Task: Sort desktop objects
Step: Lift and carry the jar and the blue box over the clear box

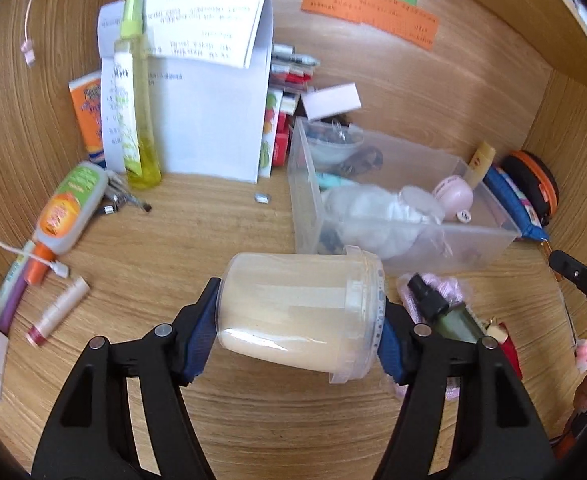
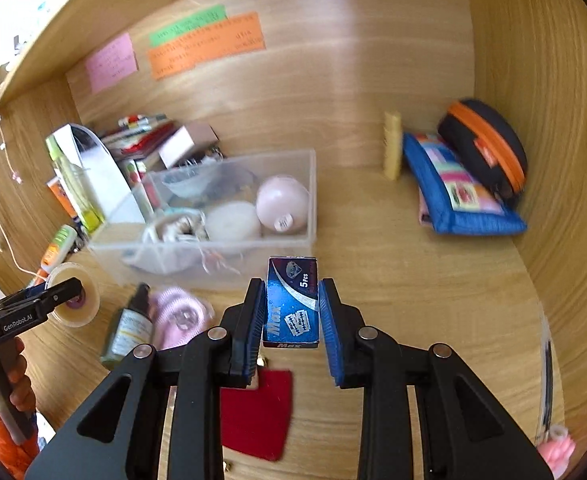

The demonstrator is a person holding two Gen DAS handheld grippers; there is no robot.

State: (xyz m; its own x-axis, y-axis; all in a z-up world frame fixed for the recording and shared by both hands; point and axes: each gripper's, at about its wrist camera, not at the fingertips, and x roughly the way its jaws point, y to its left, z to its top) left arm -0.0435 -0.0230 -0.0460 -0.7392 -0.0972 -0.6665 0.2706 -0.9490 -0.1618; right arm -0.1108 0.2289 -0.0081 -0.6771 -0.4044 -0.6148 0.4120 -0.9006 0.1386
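My left gripper (image 1: 299,320) is shut on a clear plastic jar (image 1: 301,312) with a cream filling, held sideways above the wooden desk, just in front of a clear plastic bin (image 1: 409,240). The jar also shows in the right wrist view (image 2: 75,300). My right gripper (image 2: 292,308) is shut on a small blue razor-blade box (image 2: 292,304), held above the desk in front of the same bin (image 2: 213,240). The bin holds a pink round case (image 2: 282,202), a white round thing (image 2: 232,221) and white cloth.
A dark spray bottle (image 2: 127,330) and pink cloth (image 2: 179,312) lie in front of the bin, a red pouch (image 2: 257,416) nearer. A blue pouch (image 2: 459,192) and black-orange case (image 2: 487,140) sit right. Yellow bottle (image 1: 135,100), papers, tubes and lip balm (image 1: 59,312) crowd the left.
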